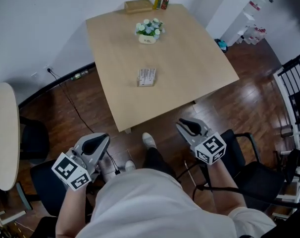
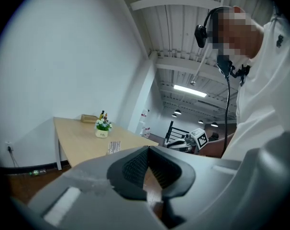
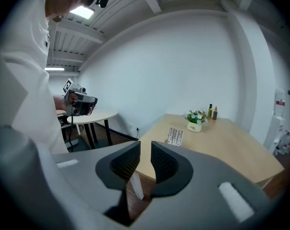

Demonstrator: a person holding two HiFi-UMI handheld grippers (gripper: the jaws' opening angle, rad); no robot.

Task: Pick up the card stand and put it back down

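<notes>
Two grippers hang in the air, close to the person's body and short of the table's near edge. Neither one touches anything.

The left gripper has its two jaws pressed together at the tips, with nothing in them. The right gripper has its jaws a little way apart, and only floor and table show through the gap. It is empty too.

The card stand sits on the table, well out in front of both grippers. In the right gripper view the card stand shows just past the tips of the right gripper. In the left gripper view the card stand shows a bit to the left of the tips of the left gripper. Farther off behind it is a small pot of flowers. Past that, at the far edge, are a wooden box and some little bottles.

The stand looks small and thin, so it is likely very light. It looks stiff, like hard plastic with a printed card in it. It may be smooth and a bit slippery. It could tip or slide if bumped. I think the best spot to take hold of it is across its thin body near the top, with one jaw on each flat face. A soft squeeze should be enough. The right gripper looks most ready, since its jaws already have a gap.
</notes>
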